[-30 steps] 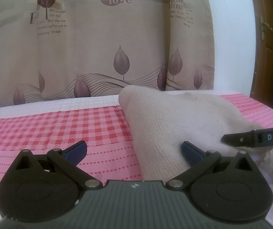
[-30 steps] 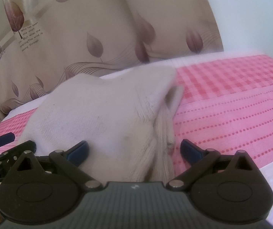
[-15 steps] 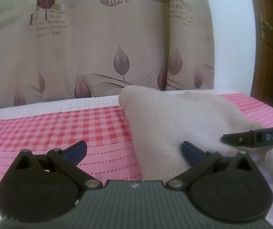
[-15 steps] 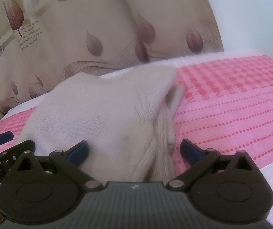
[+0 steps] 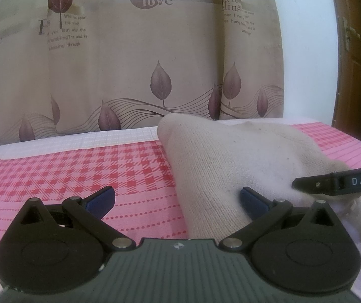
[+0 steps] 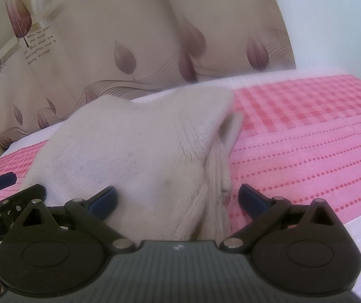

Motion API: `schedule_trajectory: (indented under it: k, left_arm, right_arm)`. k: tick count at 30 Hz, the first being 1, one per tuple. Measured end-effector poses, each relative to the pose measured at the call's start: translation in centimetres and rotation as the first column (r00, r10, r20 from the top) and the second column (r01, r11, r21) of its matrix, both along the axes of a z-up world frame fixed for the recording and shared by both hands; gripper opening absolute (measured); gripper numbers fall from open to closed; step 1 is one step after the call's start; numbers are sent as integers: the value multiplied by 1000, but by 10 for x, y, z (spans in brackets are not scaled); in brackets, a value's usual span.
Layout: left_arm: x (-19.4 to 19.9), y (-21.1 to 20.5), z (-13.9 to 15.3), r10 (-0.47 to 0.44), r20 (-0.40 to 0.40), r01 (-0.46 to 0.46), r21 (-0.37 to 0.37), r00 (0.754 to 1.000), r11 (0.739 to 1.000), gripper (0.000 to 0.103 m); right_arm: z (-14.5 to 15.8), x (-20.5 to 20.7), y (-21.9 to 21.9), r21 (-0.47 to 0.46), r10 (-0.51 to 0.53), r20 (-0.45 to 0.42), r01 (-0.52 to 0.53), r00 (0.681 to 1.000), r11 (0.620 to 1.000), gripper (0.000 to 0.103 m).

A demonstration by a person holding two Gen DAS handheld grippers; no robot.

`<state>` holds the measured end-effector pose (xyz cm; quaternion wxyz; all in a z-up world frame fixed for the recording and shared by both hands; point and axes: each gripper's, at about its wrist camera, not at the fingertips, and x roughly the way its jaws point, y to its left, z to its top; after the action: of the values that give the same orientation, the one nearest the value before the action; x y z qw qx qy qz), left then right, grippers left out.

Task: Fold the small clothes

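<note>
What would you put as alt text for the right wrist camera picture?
A cream knitted garment lies bunched on a pink checked and dotted cloth, between the spread blue-tipped fingers of the open right gripper. A leaf-print beige curtain hangs behind.

Looks like I'm in somebody's home, bedroom maybe: leaf-print curtain [image 5: 130, 58] with "love" on it at 12 o'clock, pink checked bedspread [image 5: 79, 166] below, wooden door [image 5: 357, 50] at 2 o'clock.
</note>
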<state>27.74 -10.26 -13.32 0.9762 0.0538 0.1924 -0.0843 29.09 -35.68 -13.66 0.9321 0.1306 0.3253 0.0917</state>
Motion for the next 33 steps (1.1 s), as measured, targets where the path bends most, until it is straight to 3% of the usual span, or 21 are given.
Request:
schedule_trajectory:
  k: [6,10,17,21,24,29,33]
  left_arm:
    - [1,1,1,-11,-13,11,-9,1000,1000,103]
    - [7,14,3,-58,-45,54,-98,997,994,103]
    - [39,49,13,-178,-117,141,-271,977,952,103]
    - [76,62,9,-286,-220,175,-416,933,892,100]
    - [97,65,3,-369,-250,203,-508,895,837,95]
    - [119,59,-10,-462,-292,238,-566,837,789,83]
    - [125,53,-18,-494,-291,263,-574,820,775,83]
  right_arm:
    - [0,0,0,2,-1,0,1,1000,1000,103]
    - [0,2,-5,43,4,4,-4,1000,999,103]
    - [6,13,-22,177,87,-67,-74,994,981,103]
    - [5,26,-47,341,117,-119,-70,986,937,103]
    - [2,41,-62,440,137,-154,-57,979,896,103]
    - [0,65,-63,443,195,-149,-111,969,889,103]
    - [1,78,-51,404,249,-131,-178,960,897,103]
